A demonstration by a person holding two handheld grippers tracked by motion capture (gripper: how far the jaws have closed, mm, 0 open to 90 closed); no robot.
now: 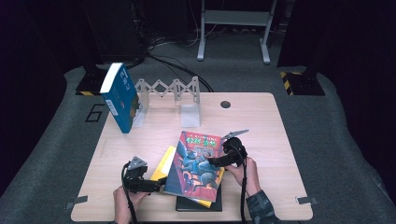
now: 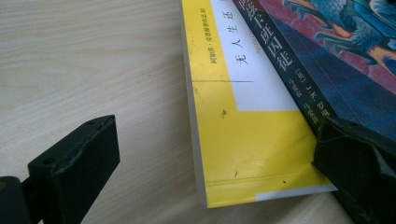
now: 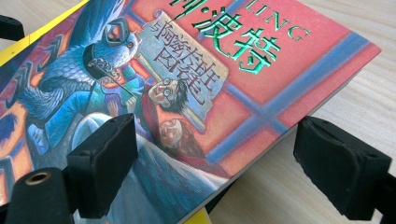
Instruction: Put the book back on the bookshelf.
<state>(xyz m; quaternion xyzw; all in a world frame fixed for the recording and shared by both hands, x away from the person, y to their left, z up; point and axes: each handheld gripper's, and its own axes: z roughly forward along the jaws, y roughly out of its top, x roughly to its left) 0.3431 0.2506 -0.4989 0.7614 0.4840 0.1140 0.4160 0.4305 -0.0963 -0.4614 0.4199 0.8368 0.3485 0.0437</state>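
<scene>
L gripper [image 1: 156,183] at 7 o'clock: jaws wide, astride the yellow book [image 2: 243,130] corner. R gripper [image 1: 212,162], jaws wide, straddles the red book's [image 1: 196,163] 3 o'clock edge, prob. not clamping. Blue book [image 1: 120,97] stands at 11 o'clock.

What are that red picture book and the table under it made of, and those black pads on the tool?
The red book looks like a glossy paperback: card cover, shiny green foil lettering, thin paper edge. The table seems to be pale wood-grain laminate or wood, matt. The pads look like dull black foam or rubber, with scuffed corners.
</scene>
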